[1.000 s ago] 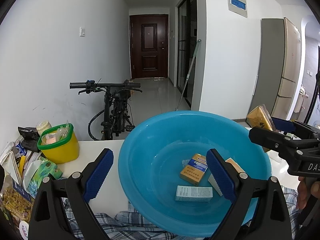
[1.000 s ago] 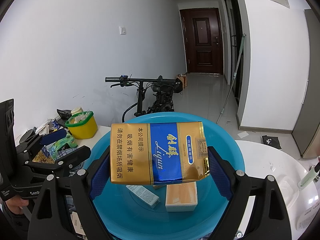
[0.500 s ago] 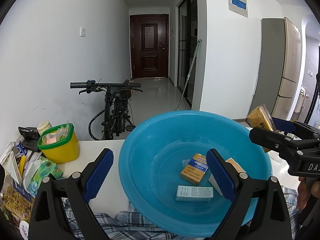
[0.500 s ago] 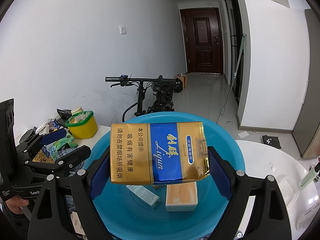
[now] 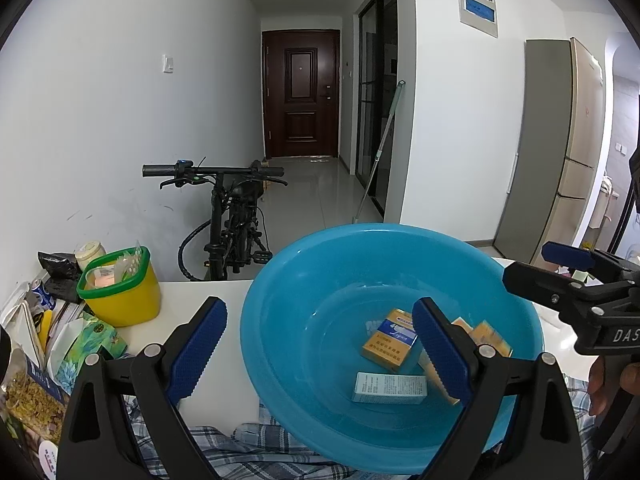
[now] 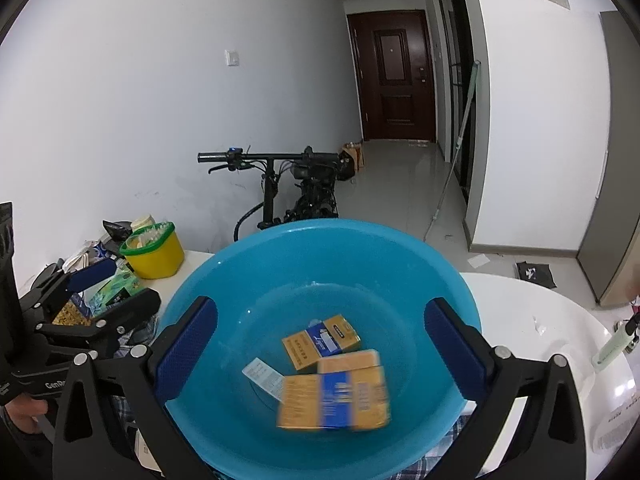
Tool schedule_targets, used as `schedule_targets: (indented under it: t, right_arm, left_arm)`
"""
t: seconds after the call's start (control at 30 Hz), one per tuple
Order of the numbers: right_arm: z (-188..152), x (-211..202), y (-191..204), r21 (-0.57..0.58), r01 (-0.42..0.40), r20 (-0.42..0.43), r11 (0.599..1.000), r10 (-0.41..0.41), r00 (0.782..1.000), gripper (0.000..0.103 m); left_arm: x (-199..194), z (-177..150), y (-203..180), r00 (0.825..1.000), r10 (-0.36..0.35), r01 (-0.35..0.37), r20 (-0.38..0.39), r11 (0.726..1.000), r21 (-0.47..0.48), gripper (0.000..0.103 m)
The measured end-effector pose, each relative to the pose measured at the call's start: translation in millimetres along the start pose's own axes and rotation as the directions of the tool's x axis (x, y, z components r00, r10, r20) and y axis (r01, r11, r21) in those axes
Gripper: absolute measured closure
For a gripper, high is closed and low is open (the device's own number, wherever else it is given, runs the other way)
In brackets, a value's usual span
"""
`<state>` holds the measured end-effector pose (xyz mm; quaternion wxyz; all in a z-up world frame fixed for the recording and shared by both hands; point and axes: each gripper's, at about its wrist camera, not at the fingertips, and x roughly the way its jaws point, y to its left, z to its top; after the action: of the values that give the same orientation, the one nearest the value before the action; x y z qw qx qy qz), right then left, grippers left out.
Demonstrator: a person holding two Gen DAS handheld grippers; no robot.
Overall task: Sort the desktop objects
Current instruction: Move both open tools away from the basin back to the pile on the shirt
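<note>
A blue basin (image 5: pixel 280 304) (image 6: pixel 400 256) stands on the white table. A gold and blue cigarette pack (image 6: pixel 334 401), blurred, is in the basin below my open right gripper (image 6: pixel 320 352). Other boxes lie in the basin: a gold pack (image 5: pixel 389 340) (image 6: pixel 320 340), a pale blue box (image 5: pixel 389 388) (image 6: pixel 264 376) and an orange box (image 6: pixel 349 361). My left gripper (image 5: pixel 320 352) is open and empty, over the basin's near left rim. The right gripper also shows in the left wrist view (image 5: pixel 568 276), empty.
A yellow tub with a green rim (image 5: pixel 120 292) (image 6: pixel 154 250) and several snack packets (image 5: pixel 80 344) stand left of the basin. A checked cloth (image 5: pixel 240 448) lies under its near edge. A bicycle (image 5: pixel 228 216) stands behind the table. A pale green bottle (image 6: pixel 614 342) is at the right.
My right gripper has opened and let go of the gold and blue cigarette pack, which has dropped into the basin. The left gripper has not moved.
</note>
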<state>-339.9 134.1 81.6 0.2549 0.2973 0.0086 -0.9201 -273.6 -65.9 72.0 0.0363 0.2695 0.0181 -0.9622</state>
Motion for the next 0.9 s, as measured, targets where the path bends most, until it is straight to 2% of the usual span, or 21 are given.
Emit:
schedule_targets:
  t: [0.6, 0.8, 0.9]
  right_arm:
    - [1, -1, 0, -0.002, -0.001, -0.001, 1.0, 0.001, 1.0, 0.0]
    - [-10, -42, 3, 0.002, 0.016, 0.035, 1.0, -0.016, 0.999, 0.0]
    - [-31, -77, 9, -0.059, 0.089, 0.022, 0.994, -0.087, 0.996, 0.0]
  left_arm:
    - [0, 0, -1, 1.0, -0.003, 0.003, 0.0, 1.0, 0.0, 0.007]
    - [-10, 5, 3, 1.0, -0.026, 0.026, 0.017, 1.0, -0.007, 0.007]
    - [-15, 7, 3, 0.999, -0.042, 0.042, 0.023, 0.999, -0.009, 0.007]
